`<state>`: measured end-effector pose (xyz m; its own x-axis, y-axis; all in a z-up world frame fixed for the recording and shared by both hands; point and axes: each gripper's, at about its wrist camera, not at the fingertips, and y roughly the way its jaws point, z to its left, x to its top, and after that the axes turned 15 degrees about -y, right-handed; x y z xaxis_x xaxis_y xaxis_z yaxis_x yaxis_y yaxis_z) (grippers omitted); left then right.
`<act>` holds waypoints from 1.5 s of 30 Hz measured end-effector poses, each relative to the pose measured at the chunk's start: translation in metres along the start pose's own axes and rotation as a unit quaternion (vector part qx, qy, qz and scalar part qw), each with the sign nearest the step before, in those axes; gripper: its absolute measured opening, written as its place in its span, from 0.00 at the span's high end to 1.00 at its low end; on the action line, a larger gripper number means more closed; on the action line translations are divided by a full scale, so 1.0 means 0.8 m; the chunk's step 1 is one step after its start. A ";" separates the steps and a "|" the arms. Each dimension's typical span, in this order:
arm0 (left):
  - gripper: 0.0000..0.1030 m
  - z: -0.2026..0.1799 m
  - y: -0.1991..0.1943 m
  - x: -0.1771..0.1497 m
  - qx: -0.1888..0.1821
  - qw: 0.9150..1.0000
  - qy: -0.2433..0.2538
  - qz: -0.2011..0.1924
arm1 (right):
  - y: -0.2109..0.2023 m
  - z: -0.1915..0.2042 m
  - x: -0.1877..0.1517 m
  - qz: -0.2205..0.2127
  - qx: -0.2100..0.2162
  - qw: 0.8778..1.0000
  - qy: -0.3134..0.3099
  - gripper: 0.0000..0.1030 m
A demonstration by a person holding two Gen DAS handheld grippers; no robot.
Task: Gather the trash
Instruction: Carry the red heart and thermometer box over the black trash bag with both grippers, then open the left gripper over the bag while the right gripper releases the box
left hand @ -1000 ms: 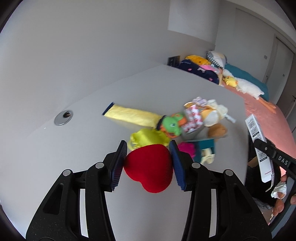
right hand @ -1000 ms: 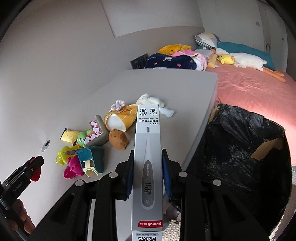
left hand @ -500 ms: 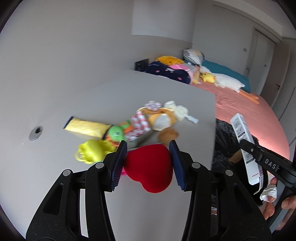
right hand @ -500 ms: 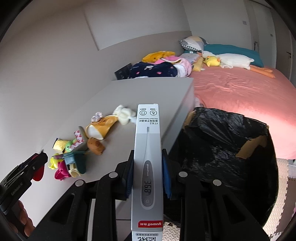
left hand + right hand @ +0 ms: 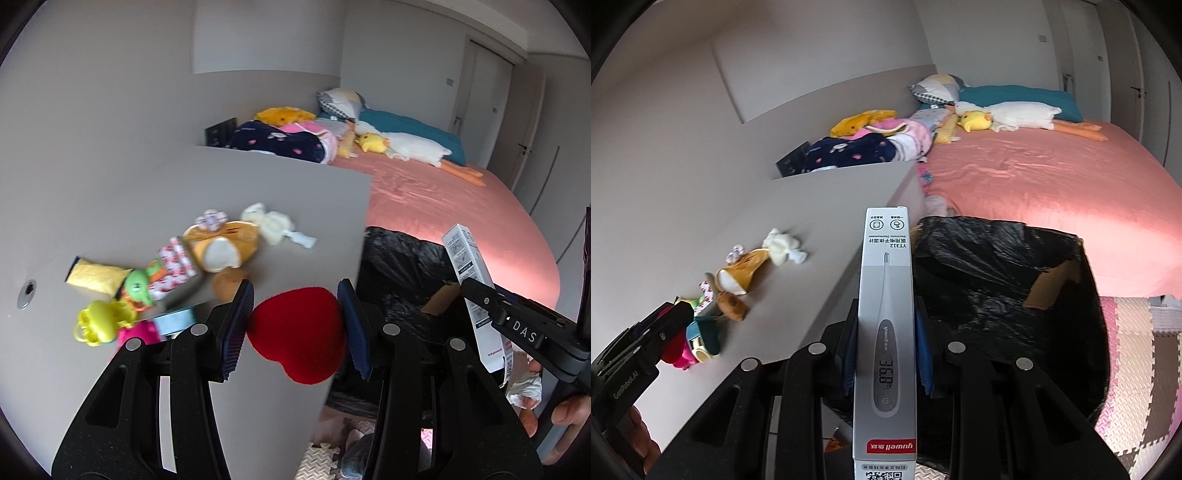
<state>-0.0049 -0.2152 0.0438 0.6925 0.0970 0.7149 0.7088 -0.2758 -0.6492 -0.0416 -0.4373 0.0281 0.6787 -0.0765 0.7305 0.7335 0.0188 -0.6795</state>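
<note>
My left gripper (image 5: 297, 326) is shut on a red plush heart (image 5: 297, 339) and holds it over the right edge of the grey table (image 5: 258, 184). My right gripper (image 5: 886, 352) is shut on a white thermometer box (image 5: 886, 314), held upright beside the table and above the near rim of a box lined with a black trash bag (image 5: 997, 295). The bag (image 5: 406, 273) also shows in the left wrist view, to the right of the heart, with the thermometer box (image 5: 476, 295) over it.
A cluster of small toys and scraps (image 5: 177, 269) lies on the table's left part; it also shows in the right wrist view (image 5: 738, 284). A pink bed (image 5: 1052, 184) with plush toys and clothes stands behind the bag. Foam floor mats (image 5: 1137, 350) lie at right.
Both grippers have swung right, away from the toy cluster and toward the black bag. The heart now hangs at the table's edge and the thermometer box is nearer the bag.
</note>
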 end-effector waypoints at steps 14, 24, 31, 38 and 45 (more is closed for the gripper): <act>0.55 -0.078 0.036 -0.012 -0.049 0.997 0.044 0.034 | -0.014 -0.063 -0.008 0.001 -0.046 0.998 0.034 0.72; 0.55 -0.115 0.066 -0.023 -0.072 0.993 0.060 0.064 | -0.012 -0.099 -0.019 0.011 -0.076 0.996 0.053 0.72; 0.12 -0.144 0.094 -0.032 -0.090 0.988 0.083 0.094 | -0.012 -0.125 -0.021 0.012 -0.118 0.990 0.071 0.25; 0.06 -0.138 0.110 -0.033 -0.067 0.990 0.063 0.108 | -0.029 -0.147 -0.026 -0.026 -0.144 0.983 0.110 0.16; 0.06 -0.112 0.099 -0.024 -0.048 0.994 0.050 0.087 | -0.023 -0.136 -0.026 -0.018 -0.134 0.986 0.100 0.16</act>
<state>0.0264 -0.3249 0.0020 0.7829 -0.0538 0.6199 0.5610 -0.3697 -0.7407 -0.0731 -0.5442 0.0181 0.6108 -0.2685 0.7448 0.7025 -0.2502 -0.6663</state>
